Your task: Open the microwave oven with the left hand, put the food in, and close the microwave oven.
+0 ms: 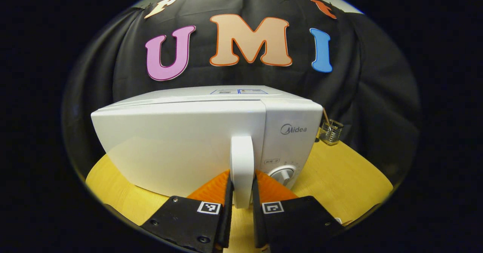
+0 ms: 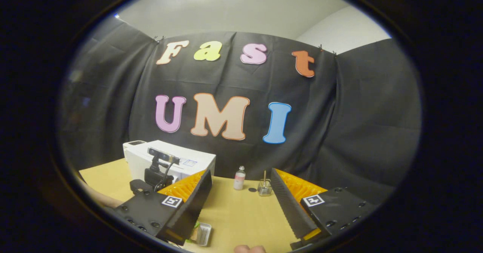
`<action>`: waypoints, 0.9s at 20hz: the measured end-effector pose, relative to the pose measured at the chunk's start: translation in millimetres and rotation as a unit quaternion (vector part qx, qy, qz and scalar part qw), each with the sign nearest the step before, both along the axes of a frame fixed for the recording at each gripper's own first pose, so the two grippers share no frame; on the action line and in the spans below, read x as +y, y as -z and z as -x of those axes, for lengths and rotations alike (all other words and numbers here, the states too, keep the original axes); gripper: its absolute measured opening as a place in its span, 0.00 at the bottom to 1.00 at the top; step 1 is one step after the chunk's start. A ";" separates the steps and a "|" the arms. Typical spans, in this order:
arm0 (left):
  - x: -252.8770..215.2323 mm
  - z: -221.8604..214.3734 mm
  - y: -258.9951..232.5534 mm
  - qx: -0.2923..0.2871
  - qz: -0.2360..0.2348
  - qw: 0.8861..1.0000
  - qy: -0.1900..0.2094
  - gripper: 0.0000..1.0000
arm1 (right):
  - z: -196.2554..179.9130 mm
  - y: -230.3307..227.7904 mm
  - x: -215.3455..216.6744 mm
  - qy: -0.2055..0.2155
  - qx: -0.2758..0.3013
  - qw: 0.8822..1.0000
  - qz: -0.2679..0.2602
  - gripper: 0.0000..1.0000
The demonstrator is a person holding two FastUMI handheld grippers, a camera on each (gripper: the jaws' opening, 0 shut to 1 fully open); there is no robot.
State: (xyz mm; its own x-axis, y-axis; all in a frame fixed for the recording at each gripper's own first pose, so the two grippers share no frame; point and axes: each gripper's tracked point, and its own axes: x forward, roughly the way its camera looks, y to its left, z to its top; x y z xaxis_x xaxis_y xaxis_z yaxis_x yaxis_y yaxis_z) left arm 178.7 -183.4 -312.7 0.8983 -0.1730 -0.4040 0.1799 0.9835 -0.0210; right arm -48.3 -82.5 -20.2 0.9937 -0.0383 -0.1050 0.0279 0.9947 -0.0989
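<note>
White and boxy, the microwave oven (image 1: 181,140) sits on the bench (image 1: 339,177), door closed. Its stiff upright handle (image 1: 241,162) is clamped by the left gripper (image 1: 240,196). Right of the microwave oven, the right gripper (image 2: 241,200) hangs apart, empty.

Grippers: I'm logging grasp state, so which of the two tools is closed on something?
The left gripper: its fingers press both sides of the white microwave door handle. The right gripper is spread open, holding nothing.
</note>
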 end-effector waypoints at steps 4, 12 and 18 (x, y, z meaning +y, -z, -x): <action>0.3 -0.9 -0.6 -0.010 -0.011 1.000 -0.006 0.16 | -0.4 2.2 9.6 -0.009 0.004 1.000 -0.019 0.99; 14.9 51.7 -5.0 -0.012 -0.007 1.000 0.024 0.07 | -7.8 7.3 37.9 -0.032 0.004 0.999 -0.044 0.97; 43.4 105.8 -9.5 -0.003 0.015 0.999 0.050 0.07 | -17.5 40.2 75.4 -0.061 0.043 0.994 -0.080 0.97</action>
